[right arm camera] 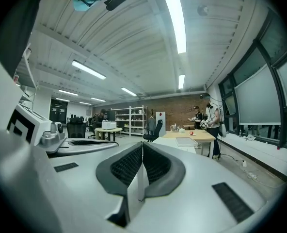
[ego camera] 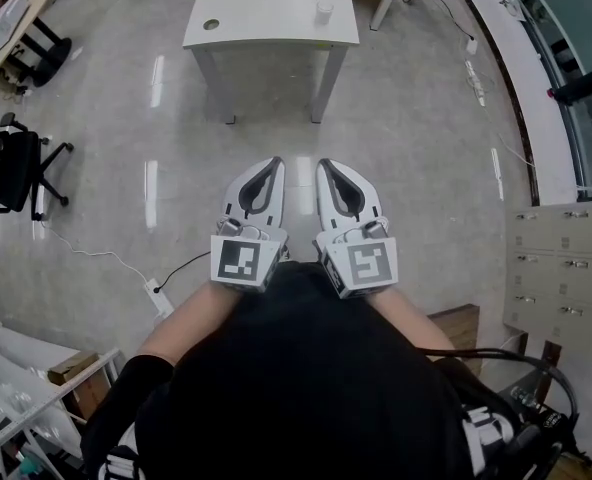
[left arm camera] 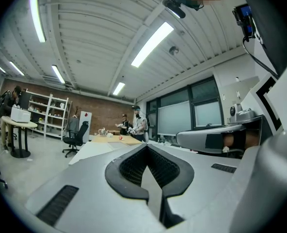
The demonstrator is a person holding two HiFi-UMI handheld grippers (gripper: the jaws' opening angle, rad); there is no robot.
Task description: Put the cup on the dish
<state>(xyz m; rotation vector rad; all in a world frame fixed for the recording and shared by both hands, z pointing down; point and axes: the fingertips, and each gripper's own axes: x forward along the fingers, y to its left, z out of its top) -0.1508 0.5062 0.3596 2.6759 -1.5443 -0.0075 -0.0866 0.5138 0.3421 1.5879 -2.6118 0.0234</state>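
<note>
1. Closest in: the left tool (ego camera: 274, 162) and right tool (ego camera: 322, 164) sit side by side just in front of the person's chest, pointing forward. Both have their jaws pressed together with nothing in them. Smooth grey plastic shells, black ribbed pads curving to a point. I'd spread one tool's jaws before reaching, not at the last moment.
2. Next is just glossy grey floor (ego camera: 416, 128), so I reckon this is the approach and nothing's grabbed yet.
3. Further out is the white surface (ego camera: 266, 8), a flat matte top on square legs. At its left front corner is a little round thing (ego camera: 211, 25). Dish or cable hole, can't tell.
4. The cup (ego camera: 323, 12) stands upright near the right front edge, well apart from that round thing. It's small and pale and looks like thin plastic. Squeeze gently around the wall, since it'd probably crush or tip.
</note>
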